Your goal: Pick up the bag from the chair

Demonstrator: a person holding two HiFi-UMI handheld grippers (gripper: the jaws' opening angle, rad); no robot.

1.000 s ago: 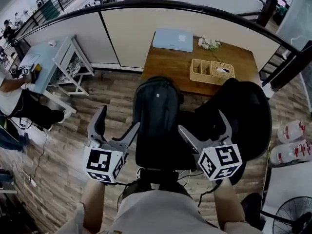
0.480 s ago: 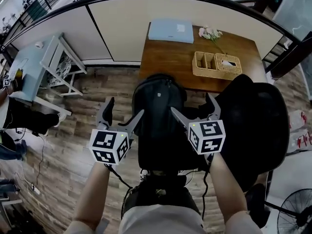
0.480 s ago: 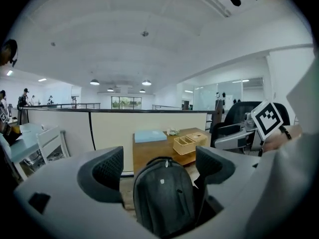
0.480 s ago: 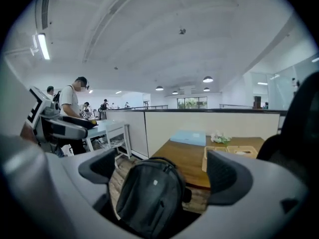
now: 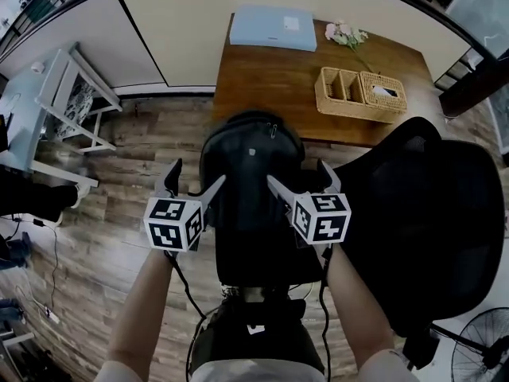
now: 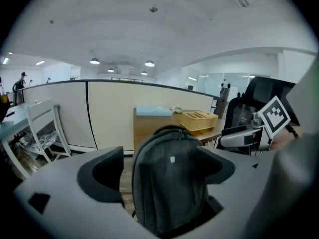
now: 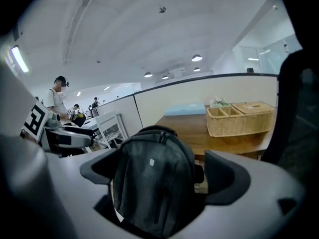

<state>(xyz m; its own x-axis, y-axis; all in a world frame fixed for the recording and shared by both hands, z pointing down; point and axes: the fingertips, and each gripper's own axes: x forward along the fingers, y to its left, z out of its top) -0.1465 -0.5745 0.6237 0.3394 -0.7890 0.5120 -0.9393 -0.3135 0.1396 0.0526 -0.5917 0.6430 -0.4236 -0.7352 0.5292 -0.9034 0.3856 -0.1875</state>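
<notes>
1. On chair (image 5: 429, 221) seat, centre of head view: dark grey bag (image 5: 250, 173) (backpack) stands upright, zip at top, small pale logo on front. Black mesh chair back is to its right.
2. Left gripper (image 5: 197, 175): jaws wide apart, nothing clamped. It hovers at bag's left edge; inner finger overlaps the edge in head view, contact can't tell.
3. Left gripper view: bag (image 6: 169, 183) fills the gap btwn the open jaws of left gripper (image 6: 159, 169). Both pads look clear of the fabric.
4. Right gripper (image 5: 297, 173): jaws also wide apart, holding nothing. It sits over bag's upper right part; inner finger lies over the bag in head view.
5. Right gripper view: bag (image 7: 152, 183) shows btwn the spread jaws of right gripper (image 7: 159, 177), pads either side, no squeeze seen.
6. Each gripper shows in the other's view w/ its marker cube: right gripper (image 6: 254, 133), left gripper (image 7: 60, 133).
7. Both grippers roughly level, side by side, person's forearms below them.
8. Behind the bag: wooden tabletop (image 5: 270, 78) against a cream partition (image 5: 199, 22).
9. On tabletop: light-blue flat box (image 5: 273, 29) at back, wicker basket (image 5: 362, 94) w/ compartments to the right, small flowers (image 5: 346, 34) near the back right.
10. Wood-plank floor (image 5: 127, 181); white rack (image 5: 75, 102) far left; fan (image 5: 477, 348) bottom right corner.
</notes>
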